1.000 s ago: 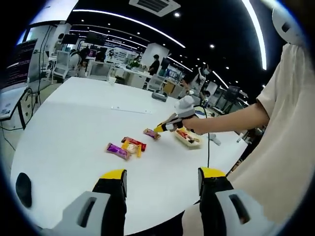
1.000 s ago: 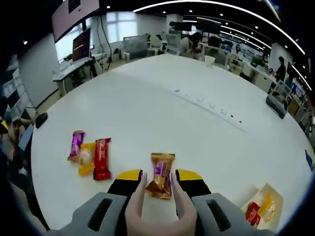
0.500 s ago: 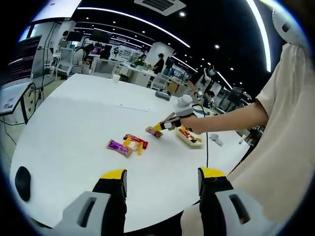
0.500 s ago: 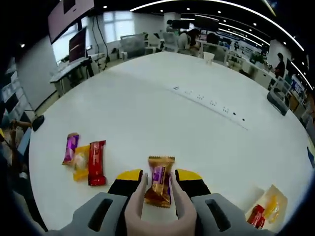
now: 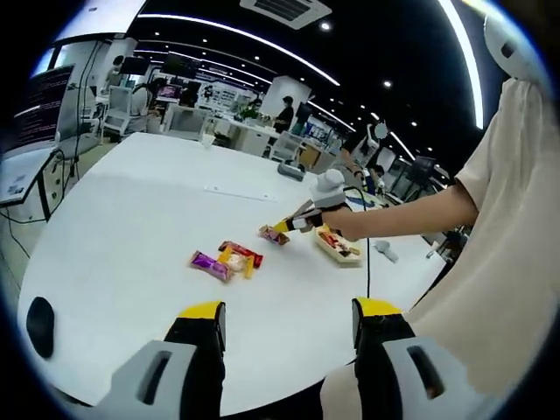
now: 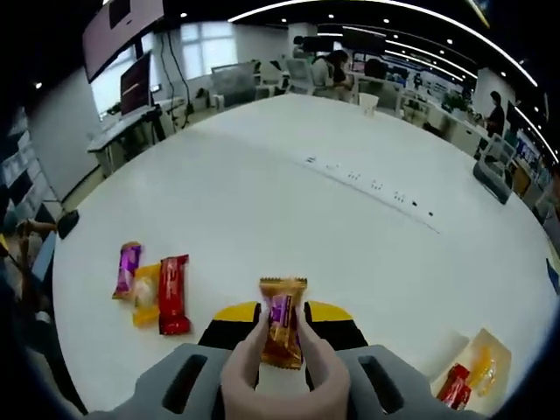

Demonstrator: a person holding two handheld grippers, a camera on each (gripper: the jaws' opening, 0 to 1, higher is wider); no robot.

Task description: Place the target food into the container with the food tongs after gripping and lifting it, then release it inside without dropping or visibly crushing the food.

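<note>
A brown sweet with a purple label (image 6: 282, 319) stands between the tips of pinkish food tongs (image 6: 278, 389), which press on it from both sides. My right gripper (image 6: 282, 315) is shut on the tongs' arms. In the left gripper view the same gripper (image 5: 284, 227) holds the sweet (image 5: 269, 234) low over the white table, left of the pale tray container (image 5: 337, 247). The container (image 6: 479, 367) holds red and yellow sweets. My left gripper (image 5: 289, 319) stands open with nothing in it, above the table's near edge.
Purple (image 6: 128, 269), yellow (image 6: 145, 293) and red (image 6: 173, 293) sweets lie together to the left. A row of small sockets (image 6: 367, 184) crosses the table's middle. A black mouse-like object (image 5: 41, 325) sits near the edge. A person's arm (image 5: 411, 214) reaches over the table.
The tongs' arms have drawn in tighter on the brown sweet, which now stands more upright between them. My left gripper has stayed where it was.
</note>
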